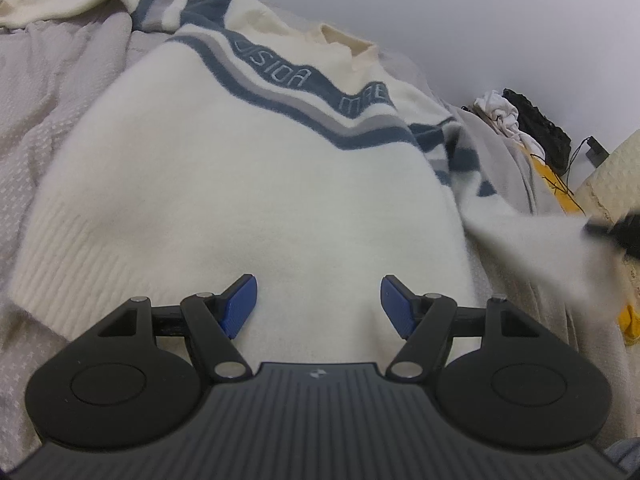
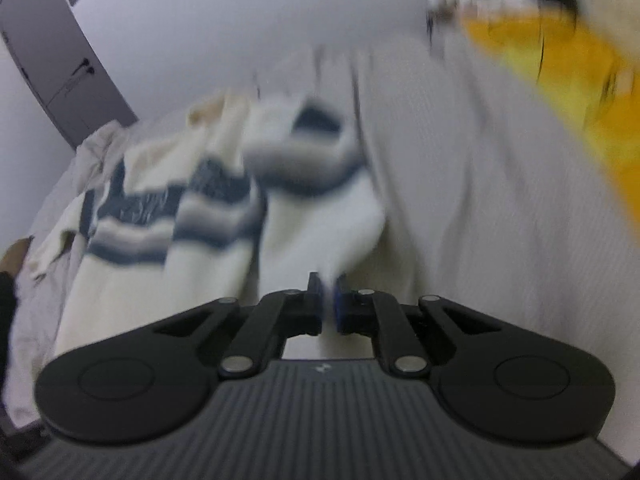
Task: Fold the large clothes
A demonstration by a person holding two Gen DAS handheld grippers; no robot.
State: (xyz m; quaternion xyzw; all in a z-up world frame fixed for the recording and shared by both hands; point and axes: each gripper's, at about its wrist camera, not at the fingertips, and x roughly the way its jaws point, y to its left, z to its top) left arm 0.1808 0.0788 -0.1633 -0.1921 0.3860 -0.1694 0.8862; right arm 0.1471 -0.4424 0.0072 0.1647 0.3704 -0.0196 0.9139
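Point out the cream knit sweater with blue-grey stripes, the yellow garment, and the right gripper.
cream knit sweater (image 1: pixel 240 200): left wrist view, front body panel.
yellow garment (image 2: pixel 560 68): right wrist view, blurred upper fold.
right gripper (image 2: pixel 329 300): right wrist view, between fingertips.

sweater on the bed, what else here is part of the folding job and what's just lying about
Part of the job:
cream sweater with blue-grey stripes
its sleeve, pinched in the right tool
left tool, open above the sweater's body

Just lying about:
grey bedcover
yellow cloth
pile of white and black clothes
door
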